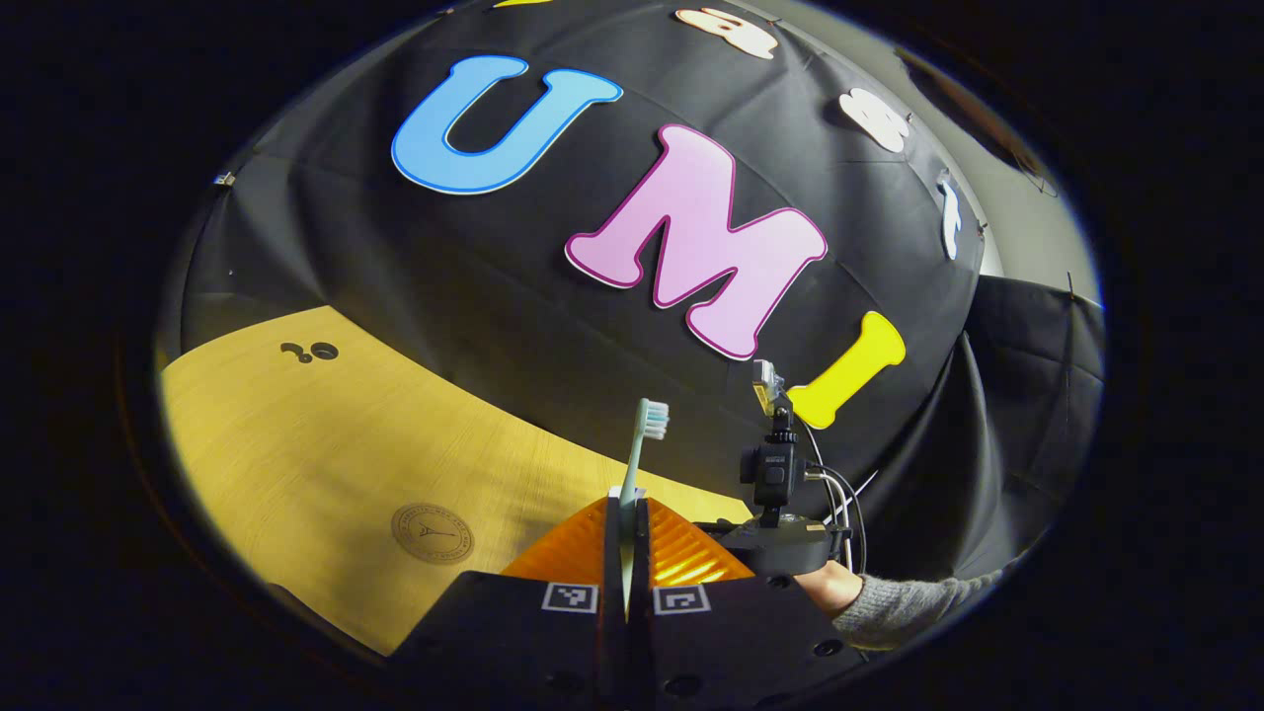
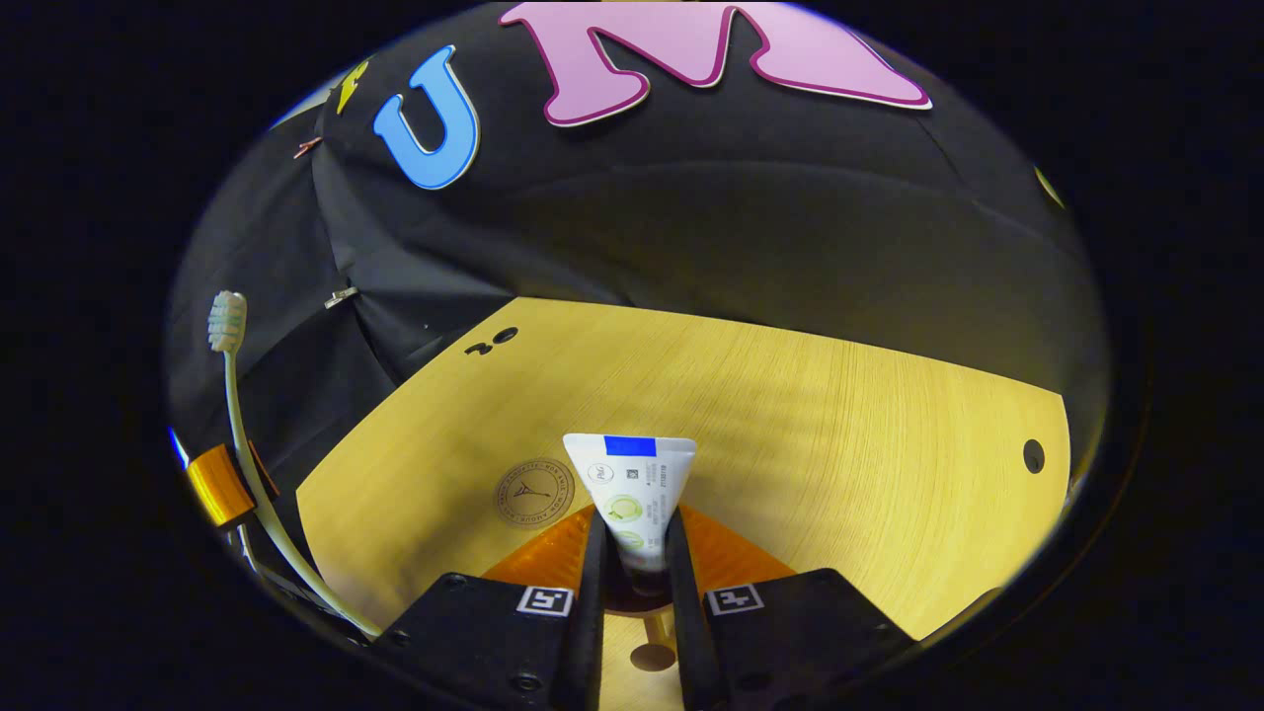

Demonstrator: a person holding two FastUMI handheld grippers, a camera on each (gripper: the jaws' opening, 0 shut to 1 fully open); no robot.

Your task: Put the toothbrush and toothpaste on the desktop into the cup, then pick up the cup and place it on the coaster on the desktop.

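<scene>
Wooden desktop (image 2: 839,415), one coaster (image 2: 534,492), one toothbrush (image 1: 637,464), one toothpaste (image 2: 632,494), both held.

Both fisheye views are sharp at the centre and bowed at the edges, with overhead light brightening the yellow wood-grain table (image 2: 790,415), soft shadows dimming its near side.

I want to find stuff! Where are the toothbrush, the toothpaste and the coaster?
toothbrush (image 1: 656,419), left gripper view, on its bristle head.
toothpaste (image 2: 629,481), right gripper view, middle of the tube.
coaster (image 1: 432,533), left gripper view, its centre, on the desk.
</scene>
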